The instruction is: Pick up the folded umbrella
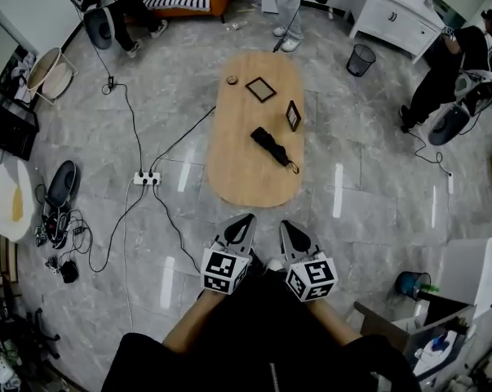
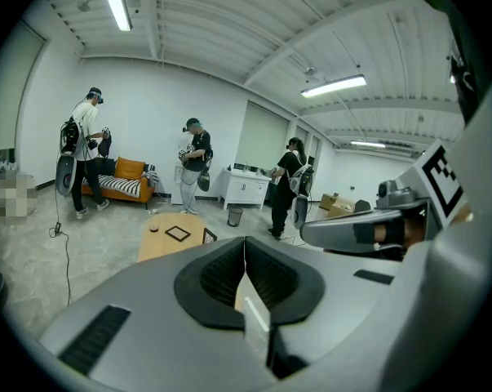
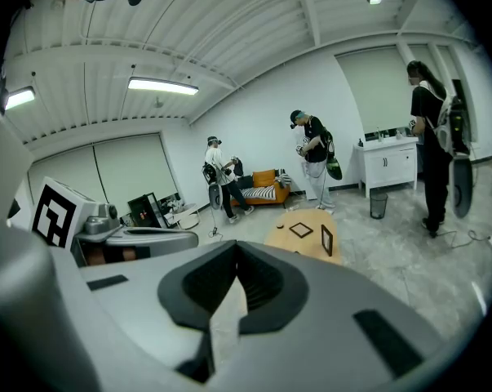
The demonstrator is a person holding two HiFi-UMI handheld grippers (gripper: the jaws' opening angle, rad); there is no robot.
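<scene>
1. Nearest the camera, low in the head view, the left gripper (image 1: 247, 219) and right gripper (image 1: 284, 225) sit side by side. Both are smooth grey shells with ribbed black pads.
2. Each gripper's own view shows its jaws pressed together with nothing between them.
3. The folded umbrella (image 1: 272, 146) is a slim black fabric roll. It lies diagonally on the oval, pale wooden table (image 1: 246, 178), toward the right edge.
4. The umbrella is well ahead of both grippers and touches neither. The table's rounded near end and a strip of glossy grey marbled floor (image 1: 356, 194) lie between them.
</scene>
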